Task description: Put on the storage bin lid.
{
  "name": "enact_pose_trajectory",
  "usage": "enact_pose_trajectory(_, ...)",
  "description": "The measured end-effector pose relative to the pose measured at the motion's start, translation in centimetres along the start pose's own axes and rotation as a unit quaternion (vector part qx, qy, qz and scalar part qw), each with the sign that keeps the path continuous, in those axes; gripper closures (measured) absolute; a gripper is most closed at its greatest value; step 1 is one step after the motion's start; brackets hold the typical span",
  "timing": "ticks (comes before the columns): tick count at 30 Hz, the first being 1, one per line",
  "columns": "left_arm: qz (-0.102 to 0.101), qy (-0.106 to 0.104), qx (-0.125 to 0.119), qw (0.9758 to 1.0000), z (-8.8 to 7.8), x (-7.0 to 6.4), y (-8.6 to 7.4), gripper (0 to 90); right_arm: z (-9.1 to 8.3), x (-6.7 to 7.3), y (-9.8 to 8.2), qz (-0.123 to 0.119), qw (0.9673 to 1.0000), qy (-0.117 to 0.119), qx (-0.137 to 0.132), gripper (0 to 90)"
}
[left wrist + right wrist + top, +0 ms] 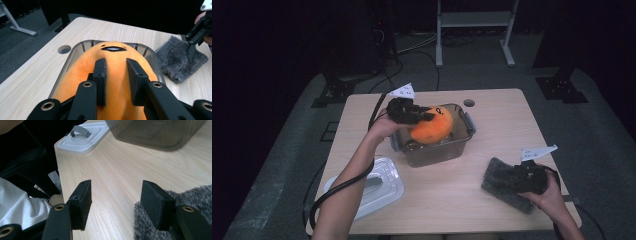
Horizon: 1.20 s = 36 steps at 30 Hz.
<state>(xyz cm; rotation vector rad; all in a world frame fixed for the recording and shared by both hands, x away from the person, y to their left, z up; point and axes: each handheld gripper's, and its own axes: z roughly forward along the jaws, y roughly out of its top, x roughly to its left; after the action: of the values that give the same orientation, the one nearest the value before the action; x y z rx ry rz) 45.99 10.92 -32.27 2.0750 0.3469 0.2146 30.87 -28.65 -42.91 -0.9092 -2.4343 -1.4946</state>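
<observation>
1. The table (pixel 492 125) is pale wood grain with a round hole (pixel 469 103) near its far edge. Grey floor lies around it, a white metal frame (pixel 474 30) stands beyond, and the room behind is dark.
2. A clear bin (pixel 464 135) sits at the middle of the table. Its white lid (pixel 384 187), with a grey handle, lies flat near the front left corner, apart from the bin.
3. An orange plush (pixel 432 127) with a small dark face is in the bin, rising above its rim.
4. The left gripper (pixel 116 75) is over the bin, its fingers (pixel 101 75) pressed into the plush from both sides, pinching the fur between them.
5. A grey cloth (pixel 499 177) lies at the front right of the table, well apart from the bin.
6. The right gripper (pixel 115 202) sits low at the cloth's edge with fingers (pixel 82 200) spread. One finger is over bare table, the other rests against the cloth's pile, and nothing is pinched between them.
</observation>
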Motion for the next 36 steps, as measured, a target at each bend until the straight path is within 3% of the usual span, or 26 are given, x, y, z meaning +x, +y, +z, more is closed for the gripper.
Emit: enact_pose_trajectory(36,0.009,-0.008,0.049,0.9987,3.6,-0.1,-0.1,71.3,-0.2,0.0,0.0,-0.001,1.0,0.001,-0.003,40.9)
